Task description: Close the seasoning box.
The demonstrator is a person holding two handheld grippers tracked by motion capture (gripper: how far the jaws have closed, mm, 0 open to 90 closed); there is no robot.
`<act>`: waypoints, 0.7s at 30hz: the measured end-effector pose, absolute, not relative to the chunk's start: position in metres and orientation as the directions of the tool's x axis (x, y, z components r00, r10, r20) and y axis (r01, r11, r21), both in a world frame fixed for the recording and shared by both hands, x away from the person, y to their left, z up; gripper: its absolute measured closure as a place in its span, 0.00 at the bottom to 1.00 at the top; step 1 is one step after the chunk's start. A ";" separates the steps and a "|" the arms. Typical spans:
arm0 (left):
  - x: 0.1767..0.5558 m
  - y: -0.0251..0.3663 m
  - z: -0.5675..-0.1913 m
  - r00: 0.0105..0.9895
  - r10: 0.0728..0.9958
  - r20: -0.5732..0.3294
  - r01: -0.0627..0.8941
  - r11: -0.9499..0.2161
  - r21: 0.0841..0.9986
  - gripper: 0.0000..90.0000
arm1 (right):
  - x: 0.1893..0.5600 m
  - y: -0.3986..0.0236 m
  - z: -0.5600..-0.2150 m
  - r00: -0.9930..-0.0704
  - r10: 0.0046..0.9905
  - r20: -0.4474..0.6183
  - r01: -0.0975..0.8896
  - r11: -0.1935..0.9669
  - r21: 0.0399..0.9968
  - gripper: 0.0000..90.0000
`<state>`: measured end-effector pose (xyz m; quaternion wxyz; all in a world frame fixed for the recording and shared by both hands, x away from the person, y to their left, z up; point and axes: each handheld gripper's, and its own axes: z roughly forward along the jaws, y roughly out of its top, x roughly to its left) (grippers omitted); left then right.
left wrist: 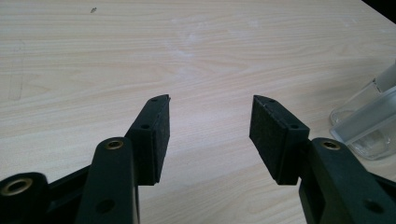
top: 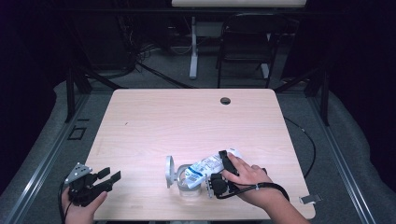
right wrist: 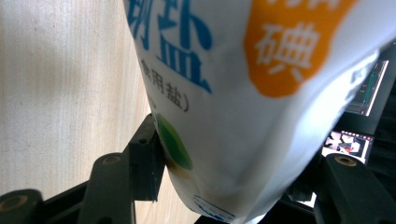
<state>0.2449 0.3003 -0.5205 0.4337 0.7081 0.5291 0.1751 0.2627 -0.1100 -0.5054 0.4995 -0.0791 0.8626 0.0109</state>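
A white salt bag (top: 205, 166) with blue print lies tilted, its lower end over the mouth of a clear glass jar (top: 189, 187) whose hinged lid (top: 169, 171) stands open. My right gripper (top: 219, 171) is shut on the bag's upper part, one jaw on each side. In the right gripper view the bag (right wrist: 233, 93) sits between the jaws, pressed against the left pad (right wrist: 149, 158); the right pad is hidden behind it. My left gripper (top: 111, 174) rests open at the table's near left corner with nothing between its pads (left wrist: 159, 135). The jar (left wrist: 369, 126) lies off to its right.
The light wooden table (top: 187, 116) has a round cable hole (top: 225, 100) near its far edge. A small metal clip (top: 310, 199) sits at the near right corner. A dark chair (top: 247, 42) and a white table leg (top: 193, 46) stand beyond the table.
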 end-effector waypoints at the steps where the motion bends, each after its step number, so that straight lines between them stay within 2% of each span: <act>1: 0.245 0.300 -0.520 0.379 0.901 -0.211 0.597 -0.064 0.799 0.54 | 0.262 -0.110 -0.505 -0.485 -0.132 -0.864 -0.146 0.987 -0.068 0.47; 21: 0.245 0.302 -0.521 0.376 0.902 -0.211 0.598 -0.062 0.799 0.54 | 0.262 -0.107 -0.502 -0.463 -0.184 -0.867 -0.157 0.980 -0.123 0.48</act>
